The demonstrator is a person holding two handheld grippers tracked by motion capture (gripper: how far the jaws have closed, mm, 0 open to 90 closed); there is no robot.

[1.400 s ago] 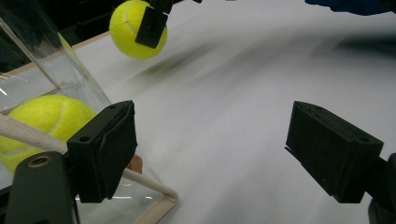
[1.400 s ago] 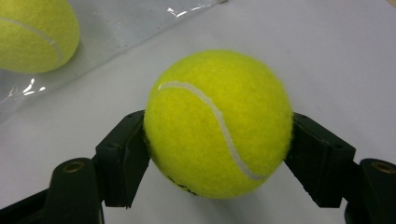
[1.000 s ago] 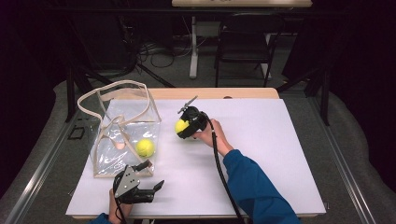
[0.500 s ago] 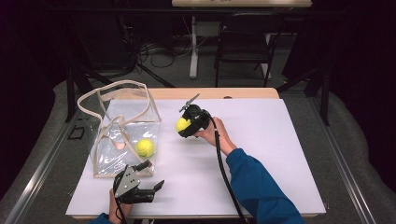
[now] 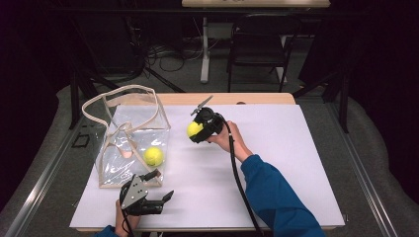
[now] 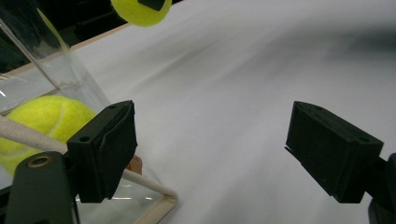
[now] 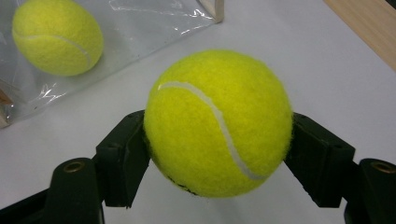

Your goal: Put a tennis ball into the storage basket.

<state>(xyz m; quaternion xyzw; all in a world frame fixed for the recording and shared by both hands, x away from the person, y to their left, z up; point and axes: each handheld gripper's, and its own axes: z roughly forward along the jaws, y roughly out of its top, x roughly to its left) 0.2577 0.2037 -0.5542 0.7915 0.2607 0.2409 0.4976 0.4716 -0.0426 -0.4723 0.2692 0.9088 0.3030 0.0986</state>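
Observation:
My right gripper [image 5: 197, 130] is shut on a yellow tennis ball [image 5: 193, 129], held just above the white table [image 5: 276, 163] near its middle back. In the right gripper view the ball [image 7: 218, 123] sits squeezed between both black pads. A second tennis ball [image 5: 153, 156] lies inside the clear bag [image 5: 123, 133] with beige straps at the left. My left gripper [image 5: 162, 185] rests near the front edge, just right of the bag's near corner, open and holding nothing [image 6: 212, 149]. Its view shows the bagged ball [image 6: 42, 121] behind the left pad.
The bag's beige strap loops [image 5: 118, 96] stand up above its open top. A wooden strip [image 5: 257, 98] runs along the table's far edge. A chair [image 5: 259, 47] and cables stand on the floor beyond. The right gripper's cable [image 5: 237, 173] trails along the blue sleeve.
The right hand with the ball has drifted only slightly. The left gripper and the bag have not moved.

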